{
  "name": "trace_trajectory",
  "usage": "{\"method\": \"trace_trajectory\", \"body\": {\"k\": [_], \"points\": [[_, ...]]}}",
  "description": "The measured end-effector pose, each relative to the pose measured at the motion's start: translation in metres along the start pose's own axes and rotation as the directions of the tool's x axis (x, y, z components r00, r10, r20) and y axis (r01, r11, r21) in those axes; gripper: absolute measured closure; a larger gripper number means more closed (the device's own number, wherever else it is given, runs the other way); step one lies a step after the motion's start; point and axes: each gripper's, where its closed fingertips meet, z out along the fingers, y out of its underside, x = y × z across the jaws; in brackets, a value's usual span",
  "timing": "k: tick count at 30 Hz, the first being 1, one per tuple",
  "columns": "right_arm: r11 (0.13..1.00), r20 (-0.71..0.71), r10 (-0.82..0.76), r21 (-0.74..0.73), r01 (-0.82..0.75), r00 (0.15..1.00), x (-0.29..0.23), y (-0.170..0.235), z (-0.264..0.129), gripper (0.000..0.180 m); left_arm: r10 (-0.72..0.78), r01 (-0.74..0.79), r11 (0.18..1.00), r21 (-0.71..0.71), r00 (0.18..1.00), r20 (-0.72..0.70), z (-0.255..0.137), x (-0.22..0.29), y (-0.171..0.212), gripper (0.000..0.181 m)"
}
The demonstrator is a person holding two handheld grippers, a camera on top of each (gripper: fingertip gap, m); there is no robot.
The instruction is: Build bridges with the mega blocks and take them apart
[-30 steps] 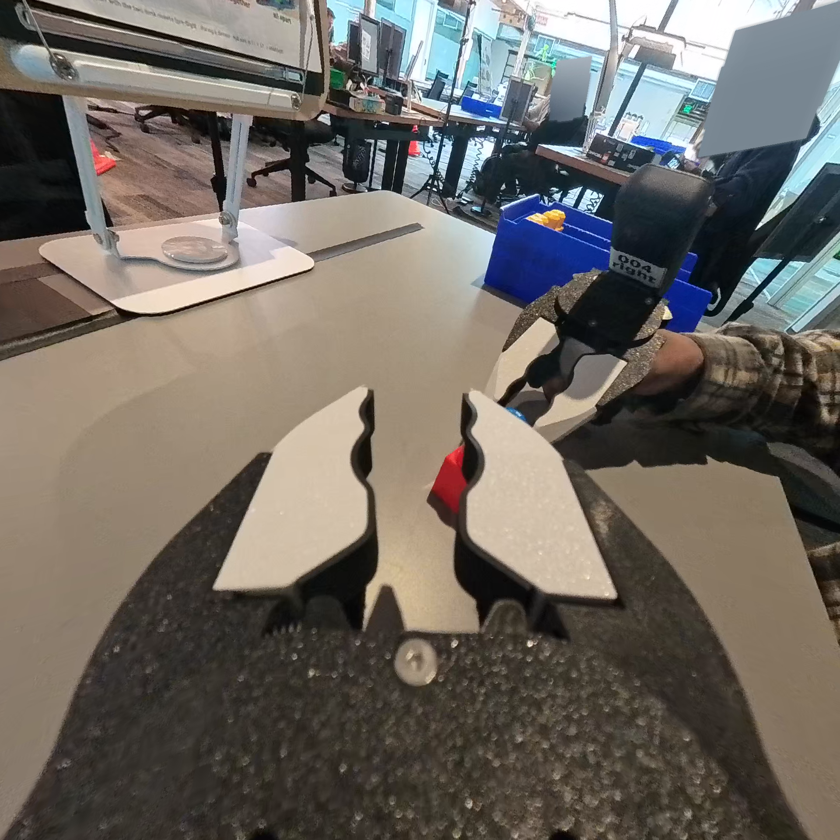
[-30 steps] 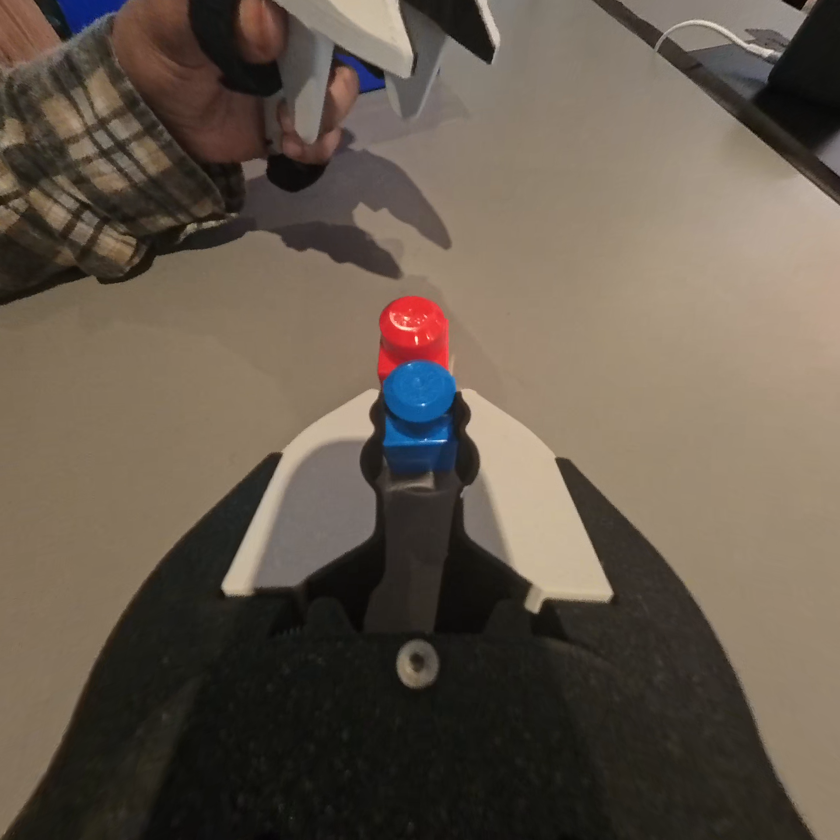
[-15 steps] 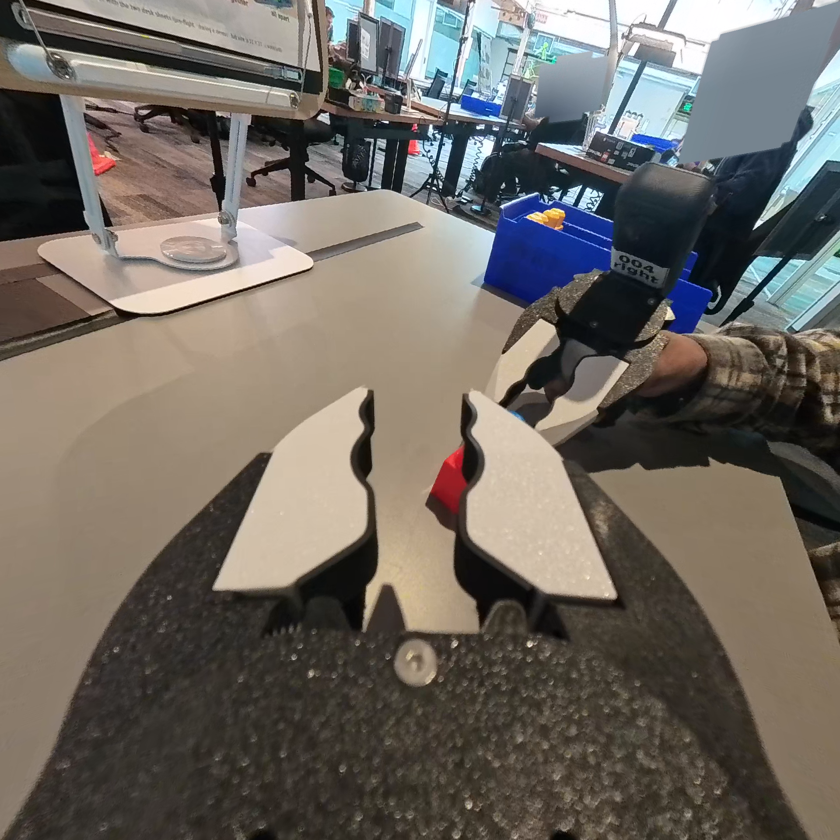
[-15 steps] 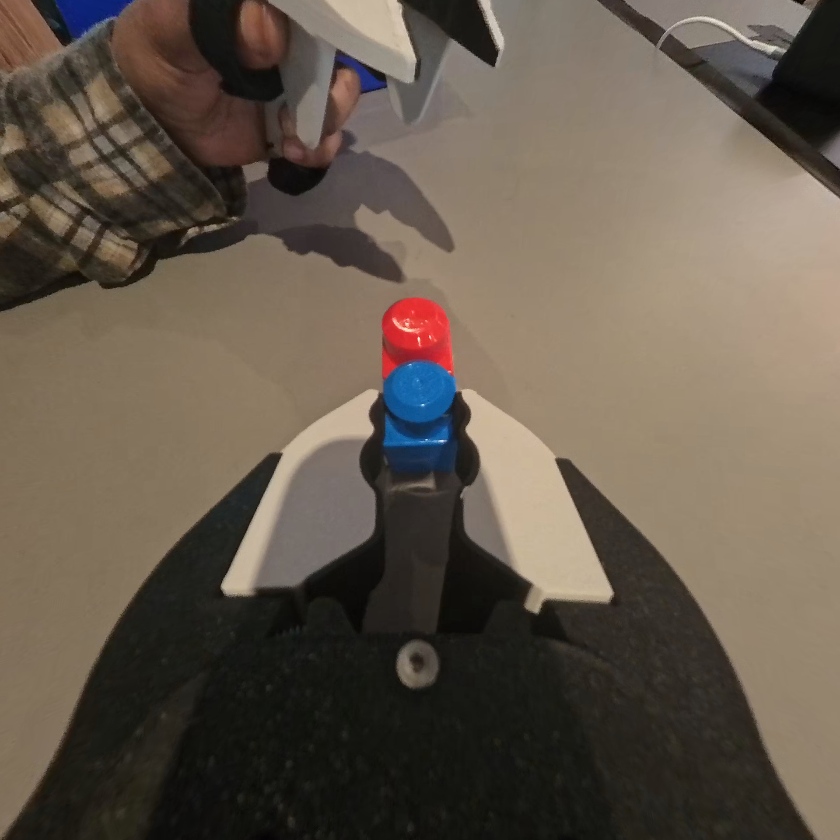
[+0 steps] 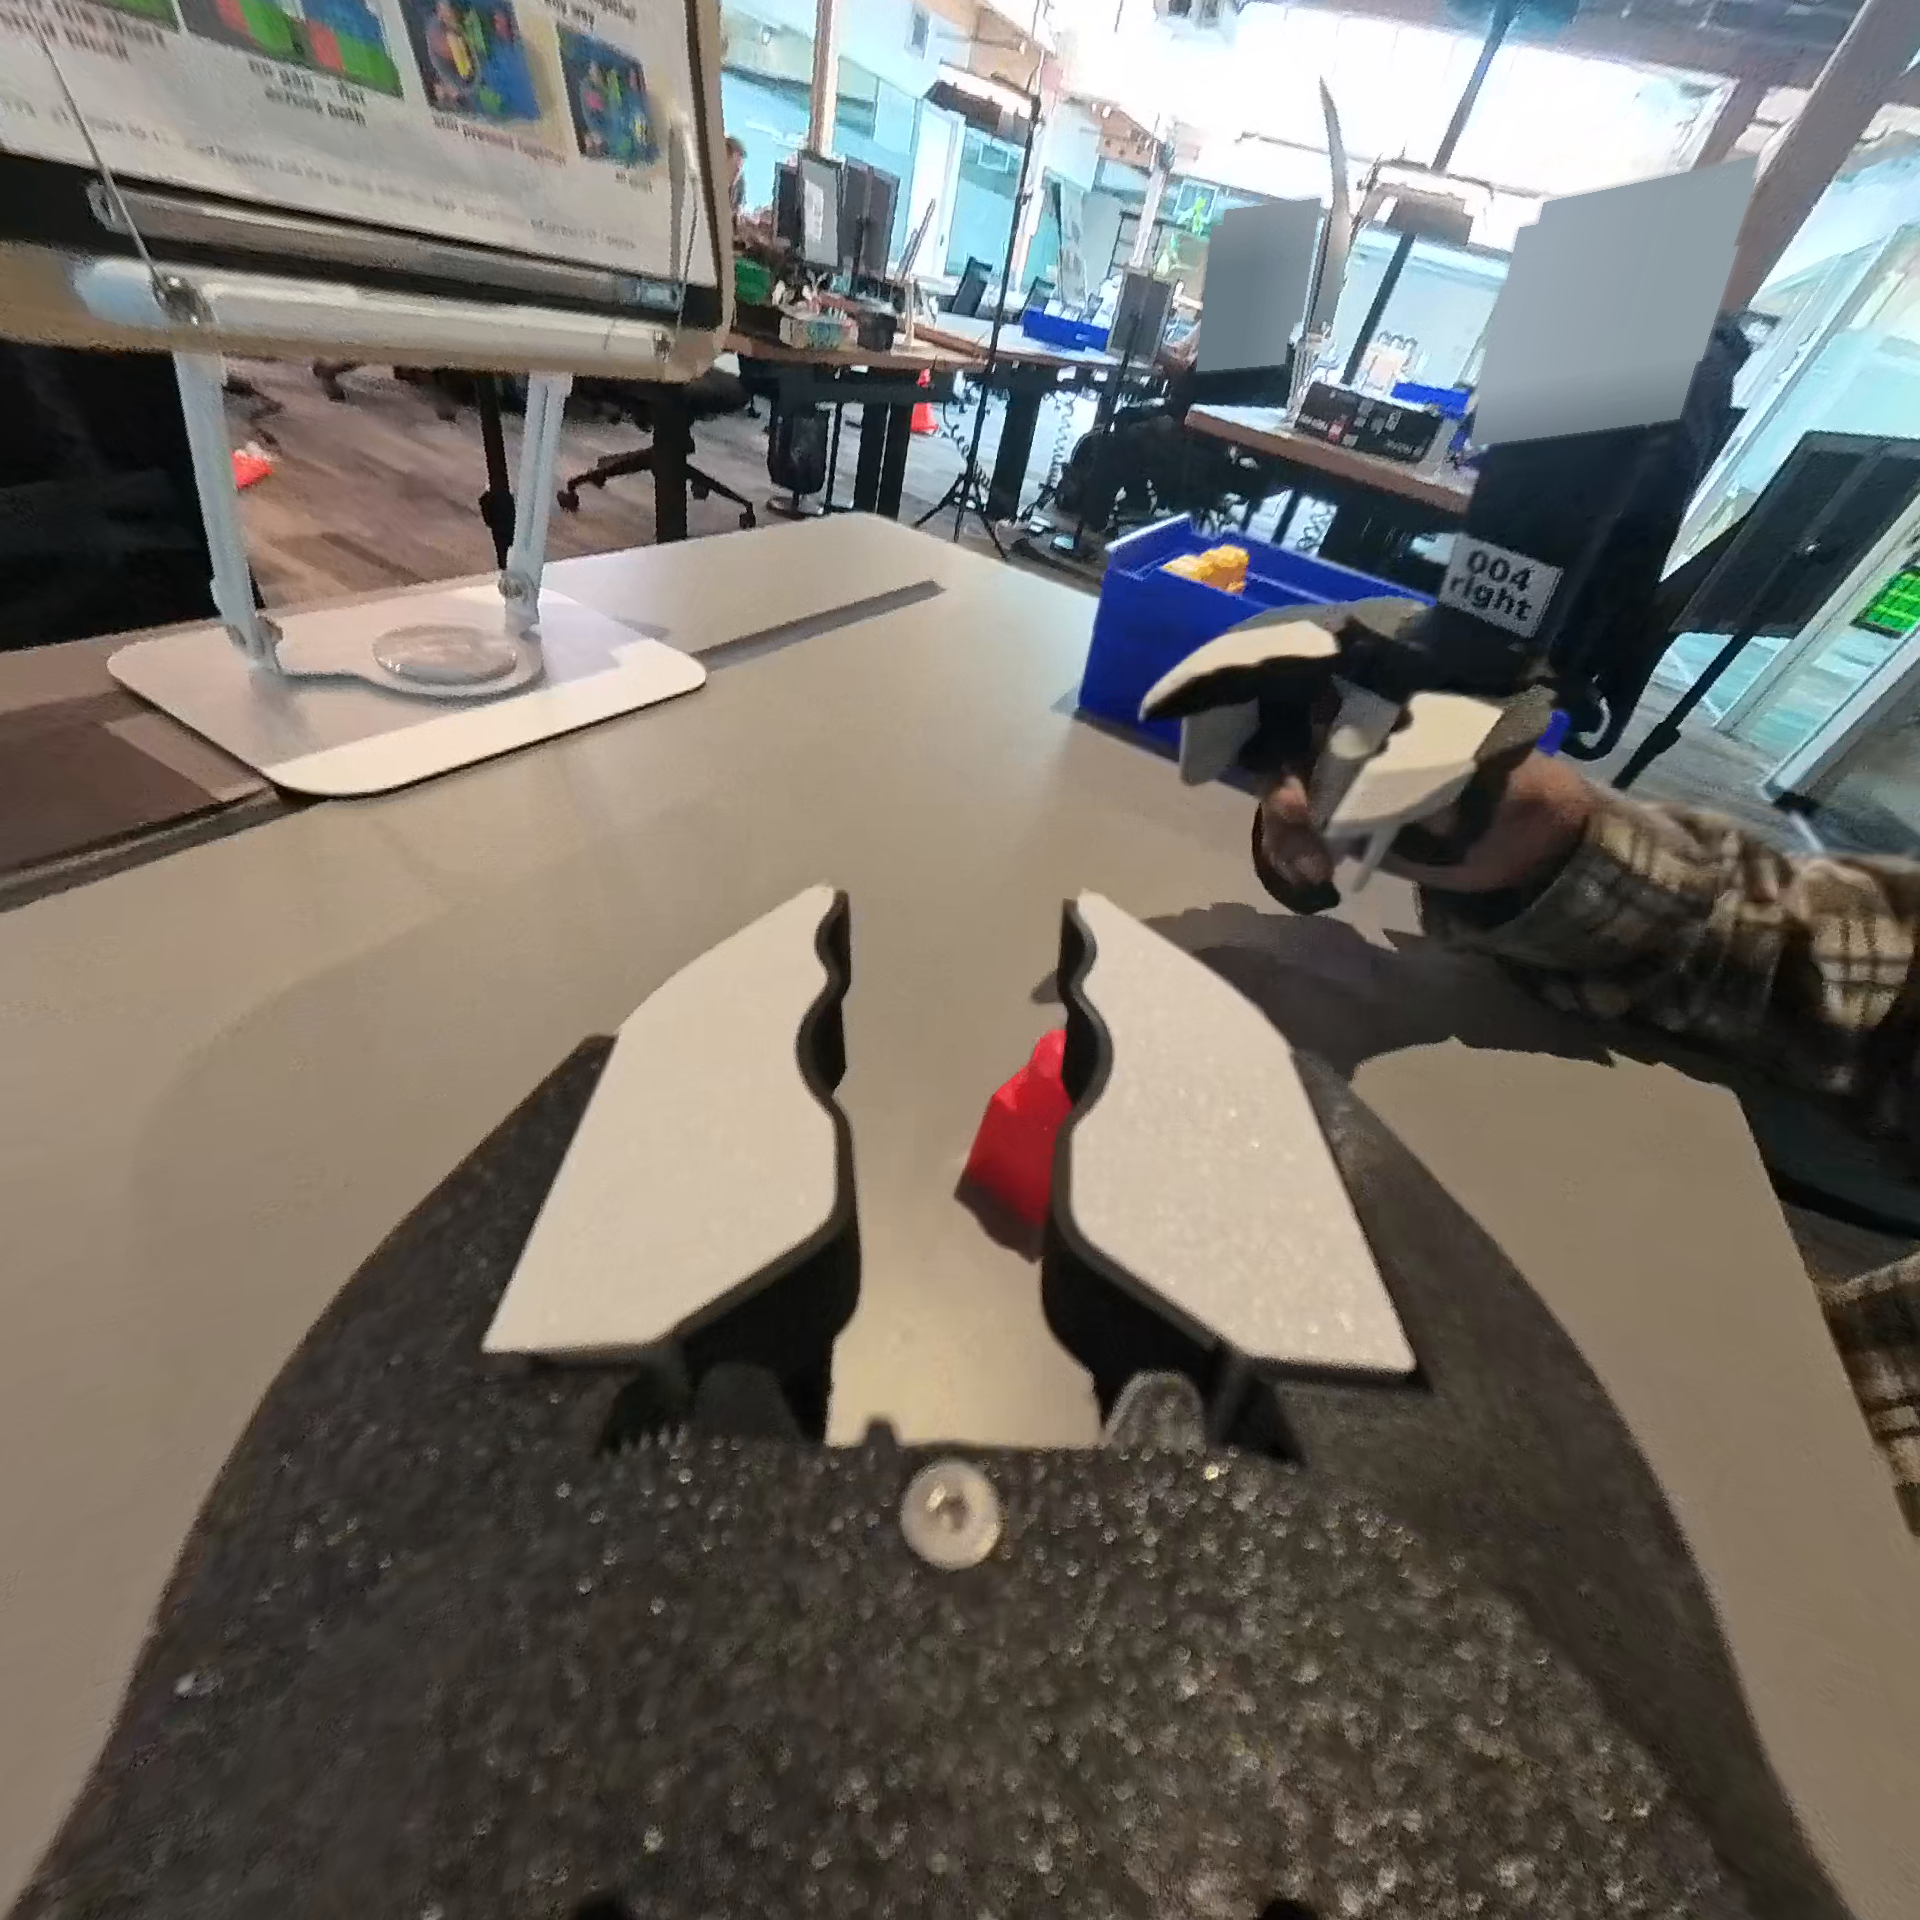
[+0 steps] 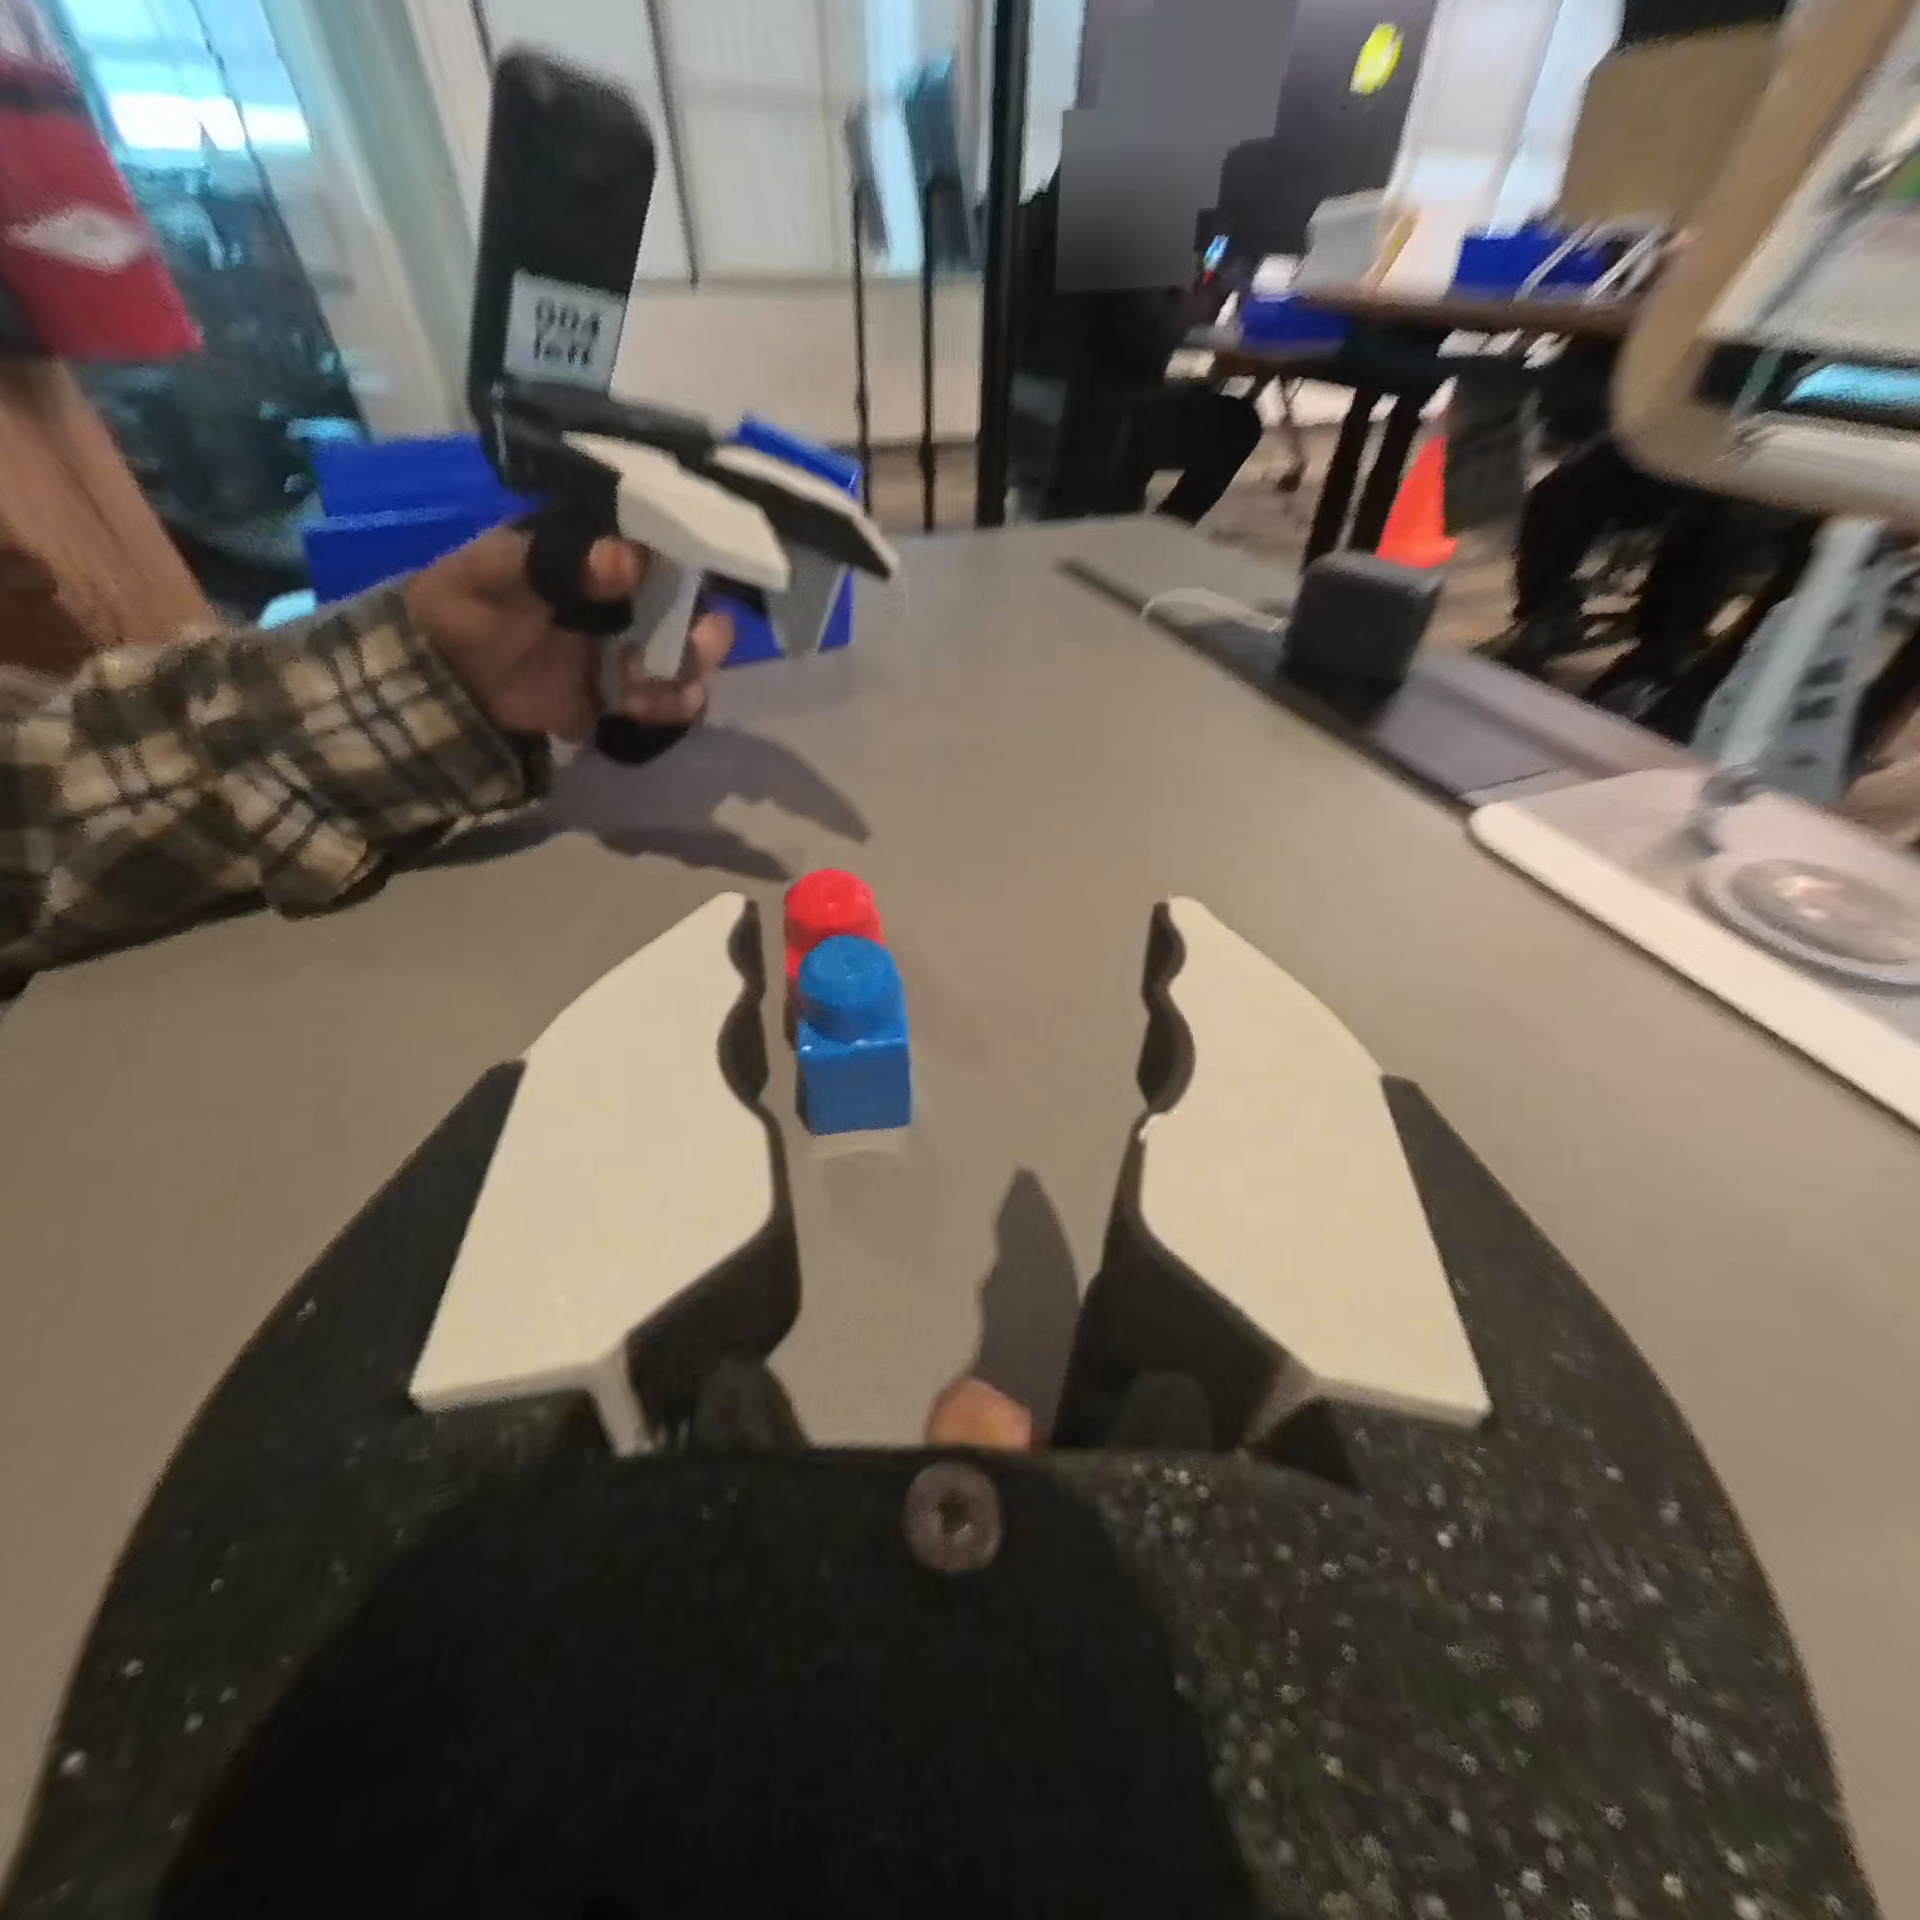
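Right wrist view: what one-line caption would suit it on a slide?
Open right claw over a blue block and red block on a grey table.

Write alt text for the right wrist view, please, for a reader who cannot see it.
The open right gripper hovers over a grey table, with a blue block and a red block standing side by side near its left finger. Beyond them, a hand in a plaid sleeve holds the left gripper above the table.
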Motion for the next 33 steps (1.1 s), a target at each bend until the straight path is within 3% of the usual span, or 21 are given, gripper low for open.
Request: {"method": "trace_trajectory", "body": {"k": [4, 7, 12, 15, 19, 24, 28, 30, 33], "points": [[0.989, -0.005, 0.074, 0.126, -0.073, 0.997, 0.007, -0.013, -0.026, 0.109, 0.018, -0.017, 0.998, 0.066, 1.0, -0.011, -0.014, 0.023, -0.025, 0.136], [0.982, 0.016, 0.083, 0.168, -0.085, 0.996, 0.008, -0.015, -0.035, 0.121, 0.097, -0.097, 0.994, 0.054, 0.995, 0.014, -0.045, 0.05, -0.048, 0.134], [0.984, 0.071, 0.096, 0.14, -0.106, 0.993, -0.002, -0.012, -0.034, 0.121, 0.31, -0.24, 0.935, -0.262, 0.912, 0.27, -0.155, 0.035, -0.061, 0.125], [0.991, 0.105, 0.089, 0.095, -0.099, 0.991, -0.012, -0.004, -0.029, 0.121, 0.317, -0.13, 0.895, -0.426, 0.859, 0.402, -0.238, 0.009, -0.054, 0.125], [0.995, 0.155, 0.087, 0.03, -0.093, 0.984, -0.026, 0.006, -0.019, 0.12, 0.177, 0.109, 0.891, -0.441, 0.811, 0.558, -0.306, -0.017, -0.032, 0.127], [0.999, 0.168, 0.028, -0.041, -0.021, 0.985, -0.035, 0.018, -0.012, 0.122, 0.168, 0.243, 0.846, -0.475, 0.724, 0.669, -0.332, -0.05, -0.001, 0.126], [1.0, 0.157, 0.023, -0.018, -0.021, 0.987, -0.035, 0.013, -0.014, 0.124, 0.117, 0.334, 0.831, -0.444, 0.677, 0.727, -0.345, -0.088, 0.01, 0.126], [1.0, 0.151, 0.018, -0.007, -0.017, 0.988, -0.033, 0.012, -0.016, 0.127, 0.131, 0.336, 0.812, -0.477, 0.692, 0.71, -0.353, -0.105, 0.009, 0.127], [1.0, 0.152, 0.028, 0.0, -0.028, 0.988, -0.03, 0.012, -0.018, 0.129, 0.258, 0.29, 0.709, -0.643, 0.742, 0.619, -0.366, -0.123, 0.014, 0.126]]}}
